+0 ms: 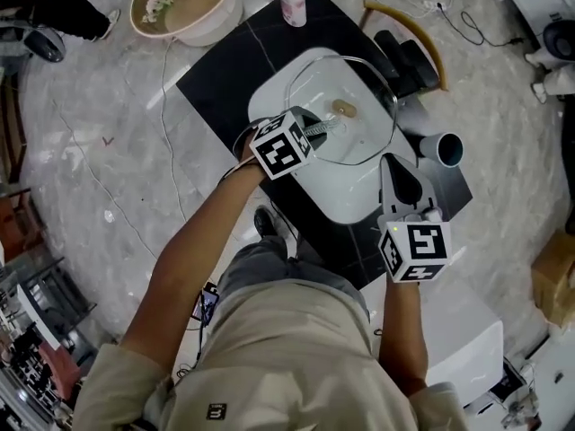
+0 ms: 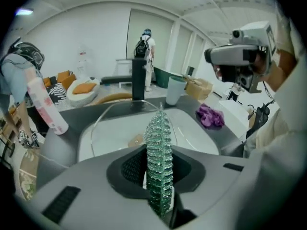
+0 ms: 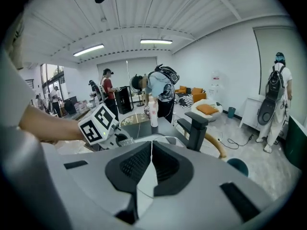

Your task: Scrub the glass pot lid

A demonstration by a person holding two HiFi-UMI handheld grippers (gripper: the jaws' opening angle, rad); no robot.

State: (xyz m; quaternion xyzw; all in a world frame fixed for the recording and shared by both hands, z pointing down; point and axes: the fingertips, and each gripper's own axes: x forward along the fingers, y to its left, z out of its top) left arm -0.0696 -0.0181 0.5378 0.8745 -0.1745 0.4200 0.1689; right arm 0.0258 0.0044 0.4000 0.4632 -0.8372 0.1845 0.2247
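Left gripper [image 2: 159, 186] clamped tight on steel scrubber [image 2: 159, 143], its tip over the lid [image 1: 364, 83] near the knob [image 1: 344, 109]; right gripper [image 3: 149, 152] jaws pressed together, seemingly pinching the lid's near rim; lid sits in white basin [image 1: 269, 97]; glass likely stiff, slippery, breakable; best held by rim or knob.

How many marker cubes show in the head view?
2. One cube rides the left gripper over the glass lid; the other cube rides the right gripper at the lid's near rim.
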